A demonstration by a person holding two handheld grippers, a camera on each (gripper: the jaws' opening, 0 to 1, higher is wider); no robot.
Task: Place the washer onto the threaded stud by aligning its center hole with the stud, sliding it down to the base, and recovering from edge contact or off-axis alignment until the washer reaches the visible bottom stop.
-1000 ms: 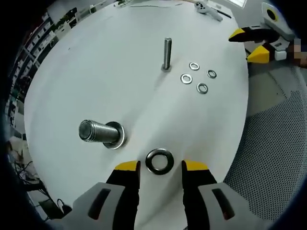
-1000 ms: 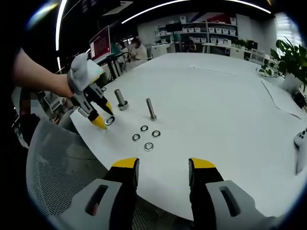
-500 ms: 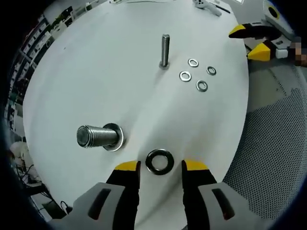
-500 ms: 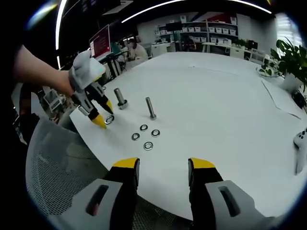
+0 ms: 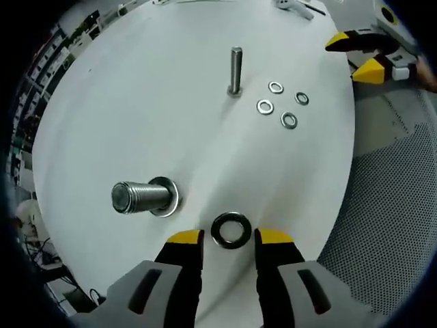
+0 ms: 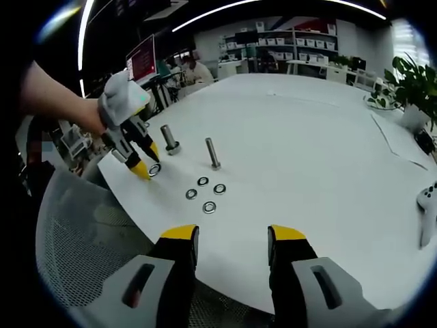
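The left hand-held gripper (image 5: 229, 237) is poised low over the white counter (image 5: 136, 102), jaws parted and bracketing the large dark washer (image 5: 230, 230), which lies flat between the yellow tips, apparently not yet pinched; this looks like the set-up for a pickup. Just left of it stands the thick threaded stud (image 5: 140, 196) on its flanged base, likely the target. Farther ahead rises one slim stud (image 5: 235, 70), with four small washers (image 5: 283, 106) clustered to its right. The right hand-held gripper (image 6: 231, 240) hangs back near the counter's edge, open and empty, out of the way.
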